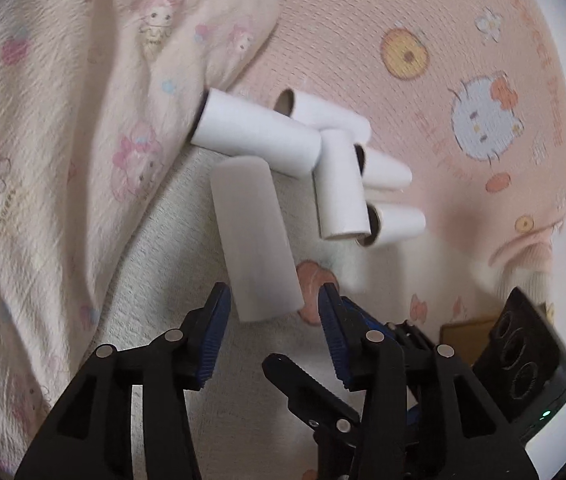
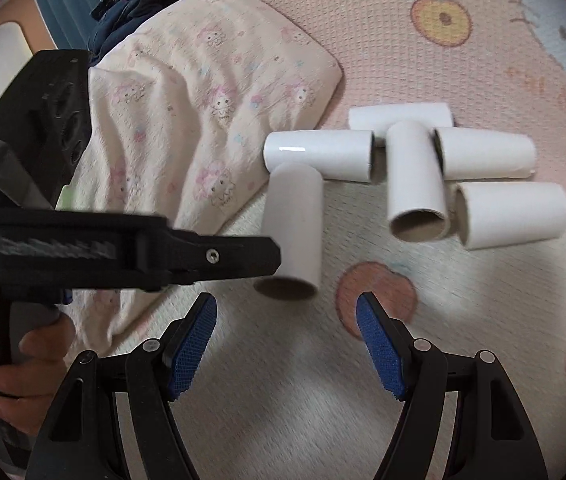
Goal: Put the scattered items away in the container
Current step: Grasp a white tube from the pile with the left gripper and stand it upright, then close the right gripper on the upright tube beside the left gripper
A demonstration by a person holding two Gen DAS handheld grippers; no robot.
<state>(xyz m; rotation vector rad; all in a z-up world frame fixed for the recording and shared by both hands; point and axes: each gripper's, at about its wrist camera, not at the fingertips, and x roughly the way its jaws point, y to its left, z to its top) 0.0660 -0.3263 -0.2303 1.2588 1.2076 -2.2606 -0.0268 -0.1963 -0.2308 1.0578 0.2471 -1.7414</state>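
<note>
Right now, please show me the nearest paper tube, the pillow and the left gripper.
nearest paper tube (image 2: 293, 232): right wrist view, side wall.
pillow (image 2: 187, 120): right wrist view, printed cover.
left gripper (image 1: 273, 300): left wrist view, midway between fingertips.

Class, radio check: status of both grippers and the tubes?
Left gripper open, nearest tube just ahead. Right gripper open, empty. Five more tubes piled on the mat. Container not in view.

You're in a home, likely a child's bedroom: a pink cartoon-cat bedsheet (image 1: 423, 92) spreads under you, a pillow (image 2: 211, 92) printed with cartoon figures lies at ten o'clock, and dark clothes (image 2: 131, 4) are heaped beyond it.
</note>
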